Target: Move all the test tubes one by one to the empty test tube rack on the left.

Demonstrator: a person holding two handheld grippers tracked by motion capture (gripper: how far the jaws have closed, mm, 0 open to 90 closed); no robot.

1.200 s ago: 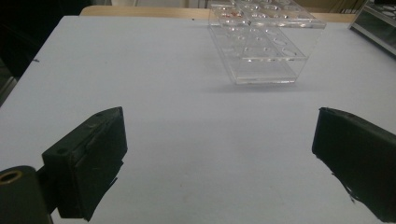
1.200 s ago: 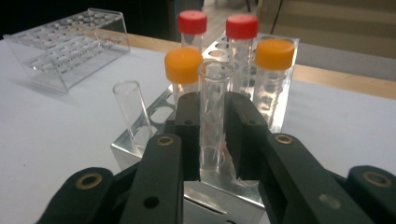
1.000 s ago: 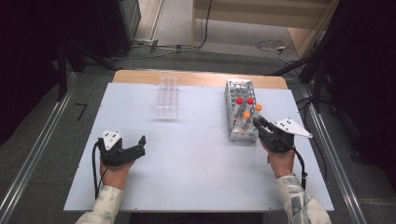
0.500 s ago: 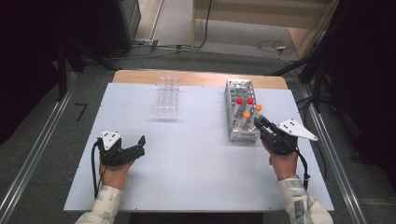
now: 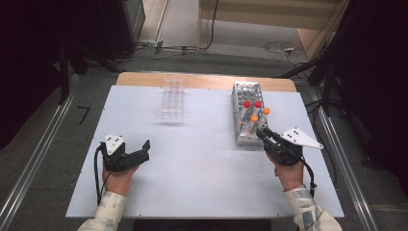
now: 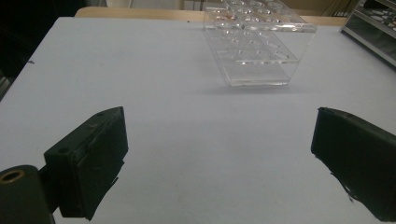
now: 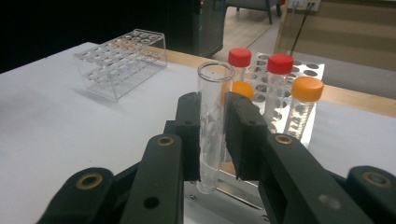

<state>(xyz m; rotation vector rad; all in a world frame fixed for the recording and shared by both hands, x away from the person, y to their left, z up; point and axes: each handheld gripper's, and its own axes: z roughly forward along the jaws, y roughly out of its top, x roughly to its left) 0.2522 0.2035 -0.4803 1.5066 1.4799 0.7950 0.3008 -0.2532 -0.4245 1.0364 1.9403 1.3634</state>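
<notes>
My right gripper (image 7: 215, 126) is clamped on an uncapped clear test tube (image 7: 212, 126), both pads pressing its sides, and the tube stands upright just above the near end of the metal rack (image 5: 243, 137). Behind it in that rack stand two red-capped tubes (image 7: 279, 88) and two orange-capped tubes (image 7: 302, 105). From above, this gripper (image 5: 263, 136) sits at the rack's near right corner. My left gripper (image 6: 219, 158) rests low over the white table (image 5: 202, 173) with its jaws spread wide, nothing between them, and the clear plastic rack (image 6: 257, 46) lies well ahead of it.
</notes>
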